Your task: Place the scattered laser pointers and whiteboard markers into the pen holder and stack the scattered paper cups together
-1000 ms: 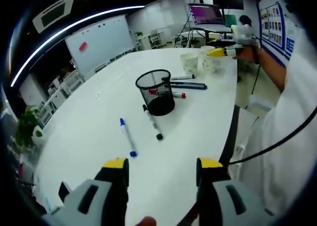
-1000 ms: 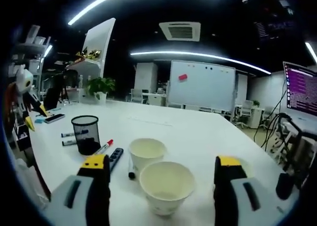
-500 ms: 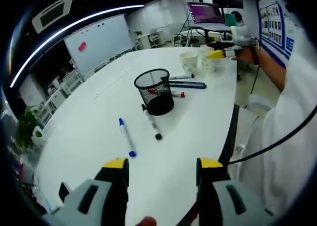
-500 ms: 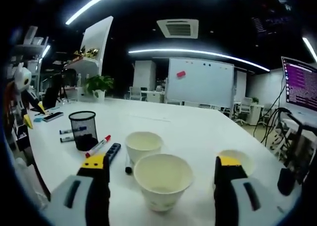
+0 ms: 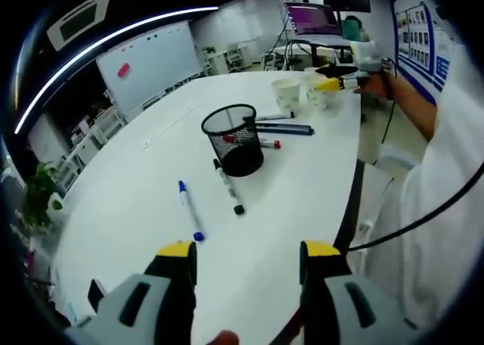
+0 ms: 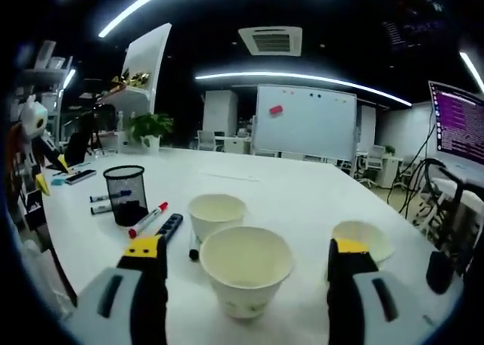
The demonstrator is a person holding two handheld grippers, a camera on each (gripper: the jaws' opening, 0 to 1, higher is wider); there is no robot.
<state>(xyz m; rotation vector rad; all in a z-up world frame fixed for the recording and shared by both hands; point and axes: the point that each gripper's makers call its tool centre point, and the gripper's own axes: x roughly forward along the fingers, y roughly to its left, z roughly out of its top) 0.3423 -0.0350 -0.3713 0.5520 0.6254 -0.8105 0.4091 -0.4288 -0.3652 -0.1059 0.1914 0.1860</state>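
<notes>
In the left gripper view my left gripper [image 5: 248,254] stands open and empty over the near table edge. Ahead on the table lie a blue-capped marker [image 5: 188,210] and a black marker [image 5: 228,187], in front of the black mesh pen holder [image 5: 232,139]. A red-capped marker [image 5: 266,143], a dark laser pointer [image 5: 286,130] and another marker [image 5: 276,118] lie just past it. My right gripper [image 6: 247,254] is open, its jaws either side of the nearest paper cup [image 6: 244,277] without touching it. A second cup [image 6: 217,216] stands behind and a third [image 6: 361,239] to the right.
A person's hand [image 5: 376,82] and white sleeve [image 5: 446,178] hold the right gripper [image 5: 342,80] by the cups [image 5: 287,94] at the table's far end. The white table [image 5: 128,201] is broad and bare to the left. A whiteboard [image 6: 305,118] stands behind.
The right gripper view has moved closer to the cups, so the nearest cup looks larger between the jaws. The left gripper view has barely shifted. Nothing was taken hold of.
</notes>
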